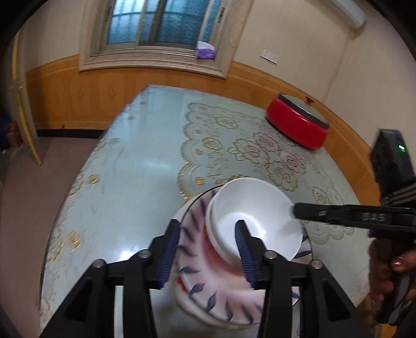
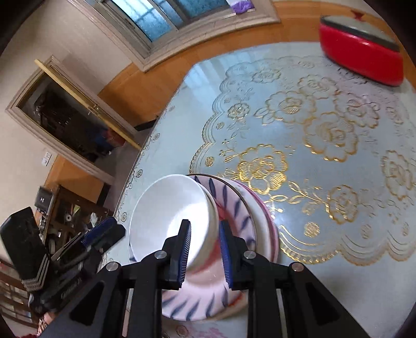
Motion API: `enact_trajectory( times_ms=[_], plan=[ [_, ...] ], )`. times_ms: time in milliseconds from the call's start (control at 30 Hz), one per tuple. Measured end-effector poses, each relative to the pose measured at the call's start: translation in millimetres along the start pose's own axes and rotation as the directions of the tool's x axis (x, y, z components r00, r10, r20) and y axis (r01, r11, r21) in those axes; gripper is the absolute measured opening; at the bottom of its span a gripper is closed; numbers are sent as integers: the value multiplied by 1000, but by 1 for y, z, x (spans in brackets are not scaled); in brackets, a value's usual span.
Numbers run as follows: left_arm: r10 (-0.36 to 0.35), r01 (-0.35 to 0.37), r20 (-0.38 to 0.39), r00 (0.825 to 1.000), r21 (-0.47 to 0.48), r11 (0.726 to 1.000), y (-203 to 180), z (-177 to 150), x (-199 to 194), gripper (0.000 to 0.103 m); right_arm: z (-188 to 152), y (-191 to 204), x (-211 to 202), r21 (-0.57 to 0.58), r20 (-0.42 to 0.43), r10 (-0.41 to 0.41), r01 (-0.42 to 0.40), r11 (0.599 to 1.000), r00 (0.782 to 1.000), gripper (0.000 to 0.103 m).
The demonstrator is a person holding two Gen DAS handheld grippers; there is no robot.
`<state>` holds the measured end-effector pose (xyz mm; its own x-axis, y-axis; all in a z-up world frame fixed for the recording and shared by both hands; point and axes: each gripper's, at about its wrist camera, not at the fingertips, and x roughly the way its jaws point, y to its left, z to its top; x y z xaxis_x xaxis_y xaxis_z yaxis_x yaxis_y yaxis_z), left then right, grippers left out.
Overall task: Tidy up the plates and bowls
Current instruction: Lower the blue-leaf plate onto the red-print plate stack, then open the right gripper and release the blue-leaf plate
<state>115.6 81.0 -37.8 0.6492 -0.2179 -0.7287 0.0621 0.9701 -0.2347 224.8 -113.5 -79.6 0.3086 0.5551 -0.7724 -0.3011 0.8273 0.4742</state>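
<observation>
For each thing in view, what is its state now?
white bowl: tilted, on the plates, rim pinched by the right gripper
plates: stacked on the table
left gripper: open, holds nothing
red pot: lid on
window: shut

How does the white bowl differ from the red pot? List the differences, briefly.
Colour: the white bowl is plain white; the red pot is glossy red.
Cover: the bowl is open and empty; the pot has a grey lid on.
Pose: the bowl leans tilted on the stacked plates; the pot sits flat on the table, farther back.
Both are round.
</observation>
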Motion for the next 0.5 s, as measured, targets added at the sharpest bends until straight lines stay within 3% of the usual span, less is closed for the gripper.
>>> enact_trajectory(
  times_ms=[100, 267, 500],
  plan=[
    [-22, 23, -60, 998, 7, 1000, -5, 4, 18, 45, 8, 2, 16, 0, -36, -48, 48, 999, 998, 22],
    [-39, 40, -151, 988, 4, 999, -8, 2, 44, 41, 13, -2, 36, 28, -89, -60, 62, 998, 994, 24],
    [-16, 26, -157, 987, 63, 998, -13, 1, 47, 39, 12, -7, 50, 28, -132, -83, 88, 996, 988, 22]
  ],
)
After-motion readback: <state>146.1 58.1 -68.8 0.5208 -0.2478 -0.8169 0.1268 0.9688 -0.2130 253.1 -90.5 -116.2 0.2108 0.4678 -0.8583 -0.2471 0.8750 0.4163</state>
